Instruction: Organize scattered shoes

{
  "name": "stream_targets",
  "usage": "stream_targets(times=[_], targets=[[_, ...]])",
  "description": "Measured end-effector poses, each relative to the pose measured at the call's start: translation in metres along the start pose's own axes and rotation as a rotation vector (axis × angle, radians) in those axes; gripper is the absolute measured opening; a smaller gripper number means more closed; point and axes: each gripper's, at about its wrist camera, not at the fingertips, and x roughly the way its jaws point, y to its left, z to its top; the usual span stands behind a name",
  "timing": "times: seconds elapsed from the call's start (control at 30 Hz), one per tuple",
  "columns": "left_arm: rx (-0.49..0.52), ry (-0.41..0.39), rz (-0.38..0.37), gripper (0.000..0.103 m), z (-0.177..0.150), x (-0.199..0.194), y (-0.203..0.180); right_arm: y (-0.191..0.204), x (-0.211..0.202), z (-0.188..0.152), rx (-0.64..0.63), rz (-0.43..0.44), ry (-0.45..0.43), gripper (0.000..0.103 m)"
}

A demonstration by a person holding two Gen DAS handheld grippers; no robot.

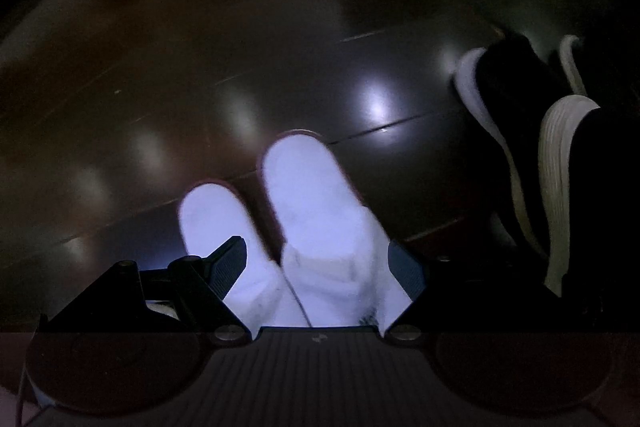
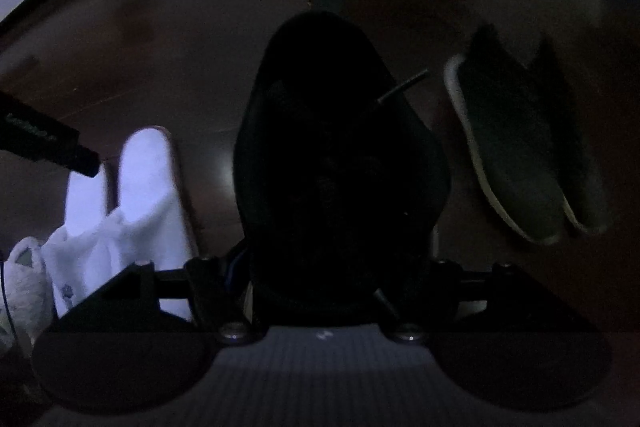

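White slippers [image 1: 304, 227] sat paired w/ left tool [image 1: 320, 263] wide around one, right tool [image 2: 332, 267] gripped black shoe [image 2: 336, 155]; approx. halfway.

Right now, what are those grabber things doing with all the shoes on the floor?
A person is tidying shoes with two hand-held grippers. The left gripper is open around a white slipper, whose partner lies beside it. The right gripper has a big black shoe between its fingers; it is too dark to tell how tightly. A pair of dark shoes with pale soles waits on the wooden floor nearby.
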Motion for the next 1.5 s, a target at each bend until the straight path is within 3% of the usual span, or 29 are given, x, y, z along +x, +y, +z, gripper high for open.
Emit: stream_targets(times=[0.27,0.6,1.5], targets=[[-0.063,0.018,-0.003,0.083,0.005,0.0,0.033,0.023,0.056,0.037,-0.114,0.041,0.027,0.073],[-0.107,0.04,0.026,0.083,0.009,0.01,0.054,0.034,0.108,0.048,-0.173,0.034,0.103,0.073],[-0.114,0.097,0.043,0.083,0.011,0.018,0.053,0.028,0.141,0.05,-0.151,0.033,0.159,0.074]])
